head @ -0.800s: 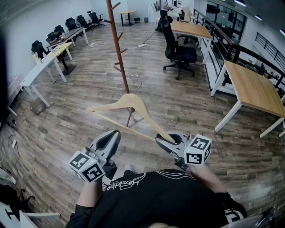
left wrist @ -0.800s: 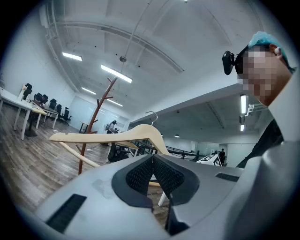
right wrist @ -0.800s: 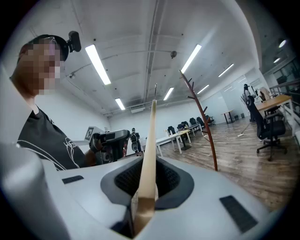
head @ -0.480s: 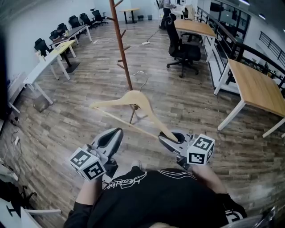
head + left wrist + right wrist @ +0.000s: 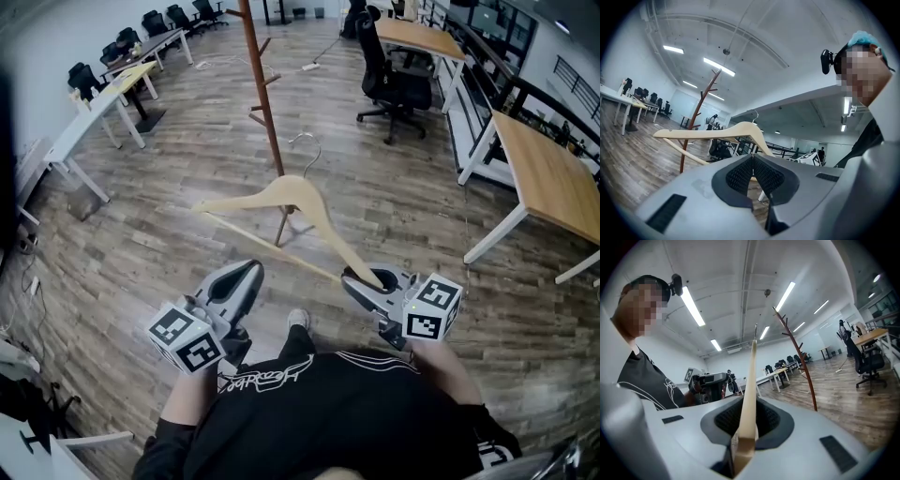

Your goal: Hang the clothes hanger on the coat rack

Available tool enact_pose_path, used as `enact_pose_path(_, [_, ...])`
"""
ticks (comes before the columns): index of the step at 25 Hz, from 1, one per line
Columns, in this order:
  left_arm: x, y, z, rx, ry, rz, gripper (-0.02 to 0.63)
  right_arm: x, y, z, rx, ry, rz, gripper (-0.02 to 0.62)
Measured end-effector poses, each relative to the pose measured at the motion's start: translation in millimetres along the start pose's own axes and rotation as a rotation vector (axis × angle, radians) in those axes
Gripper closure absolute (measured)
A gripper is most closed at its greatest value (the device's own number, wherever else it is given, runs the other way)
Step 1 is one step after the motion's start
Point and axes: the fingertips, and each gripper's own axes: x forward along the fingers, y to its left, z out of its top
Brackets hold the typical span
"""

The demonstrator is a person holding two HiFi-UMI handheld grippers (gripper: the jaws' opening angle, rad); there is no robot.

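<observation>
- Head view: the right gripper (image 5: 370,279) is clamped on one end of the wooden hanger (image 5: 298,199). Its jaws stand only slightly apart, with the tip of the hanger's arm pinched between them.
- In the right gripper view, that pale arm rises up the frame from between the dark ribbed pads (image 5: 769,420).
- The hanger is carried in the air above the wood-plank floor (image 5: 141,234). Its metal hook (image 5: 306,142) points away from the person and sits just beside the pole of the brown coat rack (image 5: 264,103), not on any peg.
- The left gripper (image 5: 246,274) is held level at the person's left. Its jaws are closed together on nothing, and the hanger lies beyond its tips.
- The room is an open office. White desks (image 5: 89,131) with black chairs line the left wall.
- Wood-topped desks (image 5: 548,183) stand along the right side, with a black office chair (image 5: 398,89) near them.
- Strip lights (image 5: 718,66) run along the ceiling.
</observation>
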Motion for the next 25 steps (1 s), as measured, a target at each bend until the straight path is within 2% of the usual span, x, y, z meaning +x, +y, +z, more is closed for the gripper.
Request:
enact_pose_path(4, [18.2, 37.7, 6.0, -0.017, 0.008, -0.005, 0.597, 26.3, -28.3, 9.4, -0.011, 0.017, -0.012, 0.515])
enact_pose_path(10, [56.9, 119.4, 24.6, -0.058, 0.02, -0.012, 0.597, 83.3, -84.6, 28.8, 0.005, 0.035, -0.035, 0.515])
enact_pose_path(18, [117.3, 224.3, 71.8, -0.057, 0.005, -0.034, 0.597, 154.6, -172.0, 82.9, -0.024, 0.03, -0.082, 0.515])
enact_pose_path(25, [142.4, 288.9, 110.2, -0.049, -0.046, -0.069, 0.597, 201.8, -207.6, 129.3, -0.106, 0.012, -0.131, 0.514])
